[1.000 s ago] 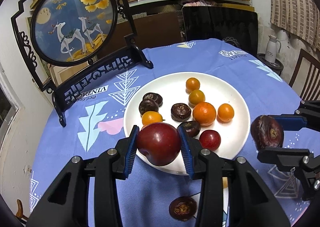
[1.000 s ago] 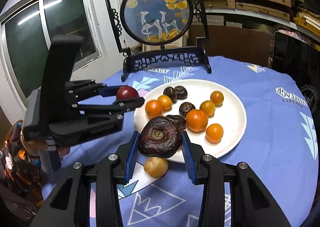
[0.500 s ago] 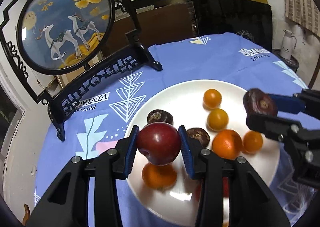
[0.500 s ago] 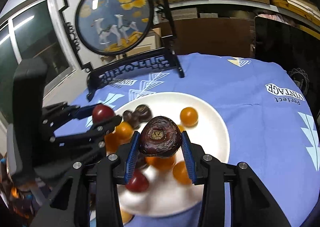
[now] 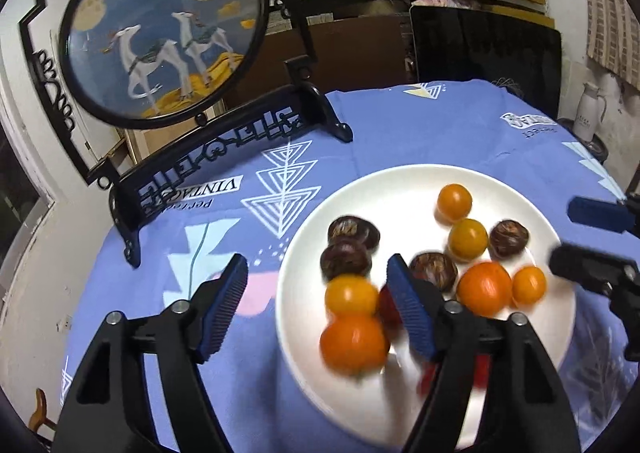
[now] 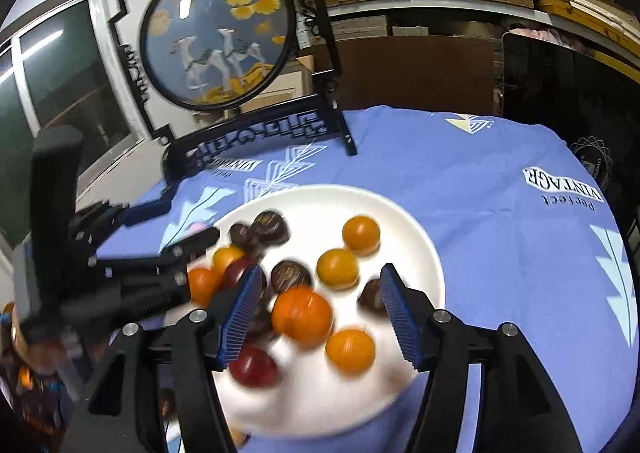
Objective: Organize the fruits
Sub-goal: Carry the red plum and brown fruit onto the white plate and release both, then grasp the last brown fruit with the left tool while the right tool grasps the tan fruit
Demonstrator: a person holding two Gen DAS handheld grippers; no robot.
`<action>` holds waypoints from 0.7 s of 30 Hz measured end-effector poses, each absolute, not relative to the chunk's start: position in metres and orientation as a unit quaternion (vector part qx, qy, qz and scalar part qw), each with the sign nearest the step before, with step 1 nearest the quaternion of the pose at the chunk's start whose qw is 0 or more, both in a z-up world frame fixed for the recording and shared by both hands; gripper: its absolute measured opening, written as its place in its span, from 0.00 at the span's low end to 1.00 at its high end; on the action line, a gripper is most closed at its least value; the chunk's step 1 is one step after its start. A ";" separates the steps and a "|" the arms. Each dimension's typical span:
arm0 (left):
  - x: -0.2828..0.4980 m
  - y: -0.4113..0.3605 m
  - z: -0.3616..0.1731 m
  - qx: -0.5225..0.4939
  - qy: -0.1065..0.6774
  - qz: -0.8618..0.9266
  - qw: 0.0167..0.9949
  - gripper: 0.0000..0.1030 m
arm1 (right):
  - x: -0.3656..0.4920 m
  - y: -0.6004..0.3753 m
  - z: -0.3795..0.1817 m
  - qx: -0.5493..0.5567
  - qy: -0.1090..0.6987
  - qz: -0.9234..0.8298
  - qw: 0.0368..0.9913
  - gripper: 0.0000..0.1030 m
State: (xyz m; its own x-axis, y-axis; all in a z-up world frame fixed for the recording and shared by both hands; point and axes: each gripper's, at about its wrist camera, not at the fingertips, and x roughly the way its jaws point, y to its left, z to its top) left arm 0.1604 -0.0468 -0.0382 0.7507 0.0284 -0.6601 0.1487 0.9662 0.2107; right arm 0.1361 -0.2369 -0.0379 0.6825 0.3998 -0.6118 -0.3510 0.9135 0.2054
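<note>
Both tongs hang over the white plate (image 5: 400, 173), jaws opening with nothing pressed between the pads. Just under the left gripper (image 5: 316, 309), a large orange (image 5: 354, 345) and a yellow fruit (image 5: 352, 295) show blurred; a red fruit (image 6: 252, 367) lies blurred beside the right gripper's (image 6: 320, 313) left pad. Further ahead sit dark brown fruits (image 5: 346, 259) and small oranges (image 5: 454, 202). Judging by the blur, loose fruit may roll toward the near rim and off onto the blue cloth (image 6: 500, 213) if knocked
</note>
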 end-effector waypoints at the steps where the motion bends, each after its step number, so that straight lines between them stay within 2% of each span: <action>1: 0.151 -0.042 -0.038 0.128 0.349 -0.036 0.928 0.74 | 0.121 -0.236 -0.040 0.025 0.343 0.213 0.914 0.67; 3: 0.135 -0.034 -0.037 0.134 0.343 -0.039 0.929 0.78 | 0.097 -0.233 -0.044 0.009 0.347 0.230 0.909 0.68; 8: 0.093 -0.006 -0.039 0.115 0.355 -0.062 0.925 0.79 | 0.042 -0.209 -0.070 -0.040 0.370 0.265 0.889 0.71; 16: 0.043 0.019 -0.054 0.105 0.380 -0.083 0.915 0.82 | 0.057 -0.169 -0.108 -0.049 0.418 0.260 0.869 0.71; 18: 0.036 0.019 -0.058 0.112 0.383 -0.088 0.913 0.82 | 0.062 -0.165 -0.113 -0.047 0.424 0.257 0.867 0.65; 19: 0.033 0.018 -0.060 0.114 0.383 -0.090 0.912 0.82 | 0.062 -0.162 -0.115 -0.051 0.422 0.259 0.867 0.48; 20: 0.030 0.015 -0.063 0.117 0.385 -0.097 0.910 0.82 | 0.061 -0.161 -0.114 -0.058 0.420 0.259 0.868 0.40; 21: 0.028 0.013 -0.065 0.120 0.387 -0.102 0.909 0.82 | 0.059 -0.161 -0.113 -0.059 0.421 0.261 0.867 0.40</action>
